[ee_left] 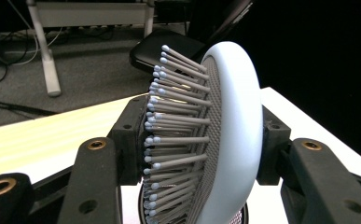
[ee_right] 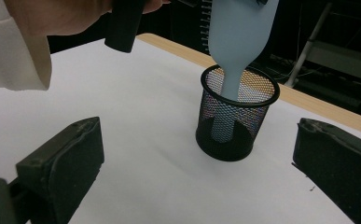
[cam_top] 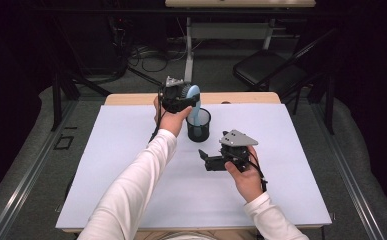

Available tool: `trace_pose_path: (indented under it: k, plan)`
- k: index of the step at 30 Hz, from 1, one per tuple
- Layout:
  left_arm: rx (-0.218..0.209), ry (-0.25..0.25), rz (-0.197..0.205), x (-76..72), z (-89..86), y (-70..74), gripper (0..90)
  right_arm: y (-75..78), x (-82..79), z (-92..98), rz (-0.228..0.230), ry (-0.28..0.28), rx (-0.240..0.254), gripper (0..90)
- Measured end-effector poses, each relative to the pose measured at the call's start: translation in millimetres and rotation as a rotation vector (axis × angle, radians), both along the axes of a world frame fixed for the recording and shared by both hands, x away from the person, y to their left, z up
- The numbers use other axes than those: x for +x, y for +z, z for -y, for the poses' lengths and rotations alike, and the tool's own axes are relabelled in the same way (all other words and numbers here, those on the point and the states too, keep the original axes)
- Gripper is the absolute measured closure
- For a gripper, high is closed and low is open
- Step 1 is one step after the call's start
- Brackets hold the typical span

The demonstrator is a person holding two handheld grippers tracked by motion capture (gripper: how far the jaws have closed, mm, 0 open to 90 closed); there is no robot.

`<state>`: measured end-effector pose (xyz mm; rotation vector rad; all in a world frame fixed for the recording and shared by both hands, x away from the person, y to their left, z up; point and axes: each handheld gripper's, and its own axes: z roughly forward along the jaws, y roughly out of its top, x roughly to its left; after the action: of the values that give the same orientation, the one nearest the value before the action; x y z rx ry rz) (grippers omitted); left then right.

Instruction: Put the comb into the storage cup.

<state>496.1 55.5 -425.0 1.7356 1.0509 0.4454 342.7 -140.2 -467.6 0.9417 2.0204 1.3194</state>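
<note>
Already the pale blue hairbrush [cam_top: 193, 102] stands handle-down in the black mesh cup [cam_top: 198, 131], which sits toward the far middle of the white table cover [cam_top: 131, 200]. The left gripper [cam_top: 181, 100] is clamped on the brush head: in the left gripper view one pad presses the bristle side and the other the smooth back [ee_left: 236, 140]. In the right gripper view the handle [ee_right: 225, 119] reaches down inside the cup, close to its bottom, though whether it rests there is hard to tell. The right gripper [cam_top: 208, 159] hangs nearer the person and just right of the cup, jaws wide apart and empty. Judging by this, the placing is nearly finished; what seems left is to release the head so the brush leans on the rim, then draw the left hand [cam_top: 173, 120] clear without tipping the cup.
</note>
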Motion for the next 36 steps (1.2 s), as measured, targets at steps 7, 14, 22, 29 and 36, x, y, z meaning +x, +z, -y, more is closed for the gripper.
trace_pose_path:
  k: [7, 14, 22, 29, 36]
  plan:
    - [0.007, -0.001, 0.015, -1.5, 4.9, -0.8, 48.0, 0.0, 0.0, 0.0, 0.000, 0.000, -0.001, 1.6]
    - [0.020, -0.013, 0.031, -2.2, 9.1, -1.2, 47.2, 0.0, 0.0, 0.1, 0.000, -0.001, 0.001, 1.6]
    - [0.008, -0.019, 0.037, -1.8, 10.7, -1.9, 45.8, 0.1, 0.1, 0.4, -0.002, -0.001, 0.002, 1.5]
    - [0.010, -0.017, 0.049, -1.9, 11.5, -1.4, 41.9, -0.1, 0.2, 0.5, -0.002, -0.001, 0.001, 1.6]
    - [0.015, -0.011, 0.037, -1.6, 11.2, -2.5, 36.5, 0.0, 0.1, 0.4, -0.001, -0.001, 0.001, 1.6]
